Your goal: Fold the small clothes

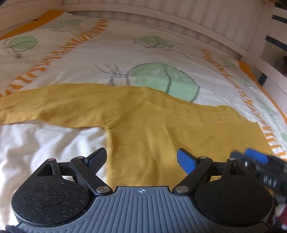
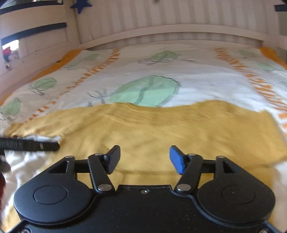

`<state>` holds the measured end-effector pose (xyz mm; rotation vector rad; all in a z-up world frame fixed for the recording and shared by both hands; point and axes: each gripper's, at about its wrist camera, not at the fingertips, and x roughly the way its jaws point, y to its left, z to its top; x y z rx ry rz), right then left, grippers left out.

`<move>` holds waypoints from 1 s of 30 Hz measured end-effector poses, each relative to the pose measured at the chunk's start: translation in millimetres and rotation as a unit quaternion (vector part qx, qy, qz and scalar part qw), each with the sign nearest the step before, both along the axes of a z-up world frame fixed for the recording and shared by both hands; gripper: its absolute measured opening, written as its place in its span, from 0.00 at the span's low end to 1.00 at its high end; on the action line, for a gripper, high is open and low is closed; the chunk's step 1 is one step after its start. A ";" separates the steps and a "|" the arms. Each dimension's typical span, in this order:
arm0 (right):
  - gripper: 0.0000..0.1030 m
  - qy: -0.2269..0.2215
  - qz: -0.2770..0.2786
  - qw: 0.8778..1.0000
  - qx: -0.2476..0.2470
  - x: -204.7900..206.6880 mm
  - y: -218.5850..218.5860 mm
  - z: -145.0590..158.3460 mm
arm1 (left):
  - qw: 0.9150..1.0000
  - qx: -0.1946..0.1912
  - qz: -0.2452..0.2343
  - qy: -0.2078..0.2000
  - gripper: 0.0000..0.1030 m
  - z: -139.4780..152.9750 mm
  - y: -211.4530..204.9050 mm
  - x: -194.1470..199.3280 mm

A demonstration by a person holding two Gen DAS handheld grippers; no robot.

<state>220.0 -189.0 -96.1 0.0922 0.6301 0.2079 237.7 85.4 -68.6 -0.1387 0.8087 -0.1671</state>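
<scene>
You've got a bed cover (image 1: 100, 53), white with green prints and orange stripes, spread to a white slatted bed frame (image 2: 170, 30). Plain white sheet (image 1: 44, 143) near you. Blue star (image 2: 80, 5) on the wall.

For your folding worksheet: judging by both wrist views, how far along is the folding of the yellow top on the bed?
Done: the mustard-yellow long-sleeved knit top lies spread flat on the white bedcover with green and orange print, one sleeve stretched out sideways. In hand: nothing; the left gripper and right gripper hover open over the top's body, gripping no cloth. Left: no fold shows yet, so sleeves and body remain to fold.
</scene>
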 end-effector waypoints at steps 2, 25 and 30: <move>0.67 0.004 -0.018 1.000 -0.009 -3.6 -8.9 -8.5 | 1.000 0.001 -0.011 0.004 0.83 -3.4 -11.5 4.9; 0.90 -0.007 -0.042 0.999 -0.033 -28.1 -26.8 -53.9 | 0.998 -0.008 -0.029 0.051 0.19 -34.9 -72.5 61.1; 0.90 -0.007 -0.043 0.998 -0.034 -28.0 -26.4 -53.9 | 0.999 0.003 -0.038 0.013 0.05 -5.6 -72.8 58.9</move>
